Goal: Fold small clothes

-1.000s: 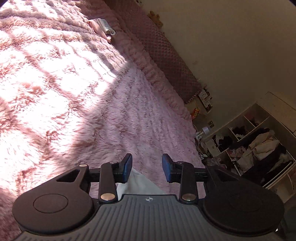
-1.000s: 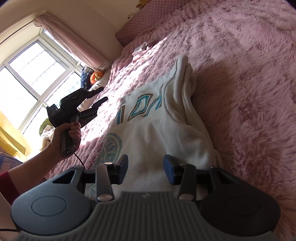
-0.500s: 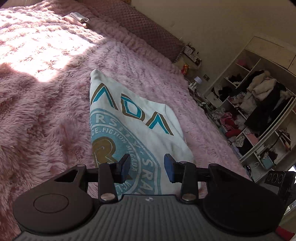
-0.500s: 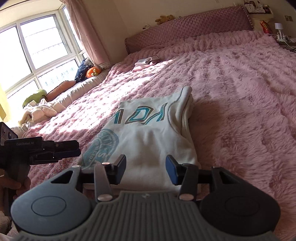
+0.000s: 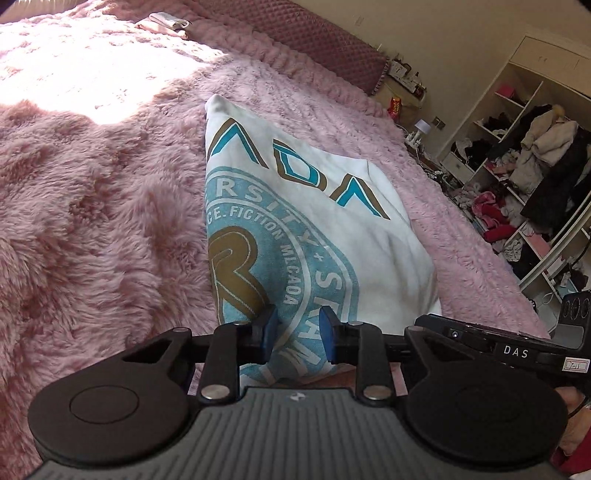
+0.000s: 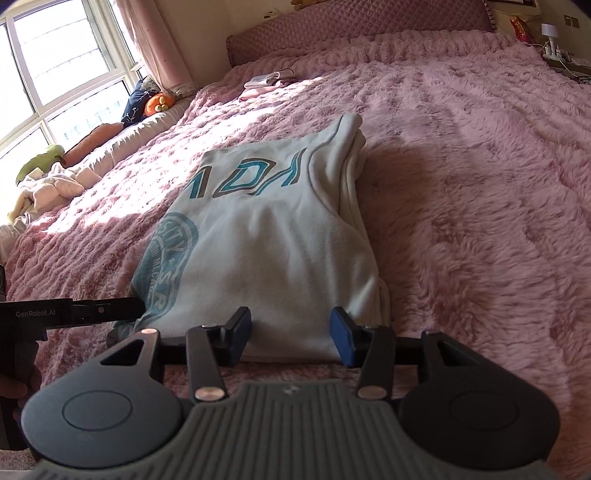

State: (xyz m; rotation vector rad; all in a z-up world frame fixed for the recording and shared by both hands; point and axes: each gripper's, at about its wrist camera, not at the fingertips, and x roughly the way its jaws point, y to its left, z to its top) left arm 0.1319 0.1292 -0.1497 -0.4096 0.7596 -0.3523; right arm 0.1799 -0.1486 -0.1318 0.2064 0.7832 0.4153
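Note:
A white shirt (image 5: 325, 206) with a teal and brown round print lies partly folded on the pink furry bedspread (image 5: 92, 221); it also shows in the right wrist view (image 6: 273, 236). My left gripper (image 5: 295, 330) is open, its blue pads (image 5: 269, 328) just over the shirt's near hem. My right gripper (image 6: 291, 334) is open wider at the same hem, further right. Each gripper shows in the other's view: the right gripper (image 5: 509, 350) and the left gripper (image 6: 74, 314).
Small folded pink and white clothes (image 6: 266, 79) lie near the quilted headboard (image 6: 351, 26). Open shelves (image 5: 524, 177) full of clothes stand right of the bed. A window (image 6: 55, 66) and a seat with soft toys (image 6: 155, 103) are on the left.
Both grippers have swung down and in toward the shirt's near hem. The left jaws have narrowed slightly. The shirt has not moved.

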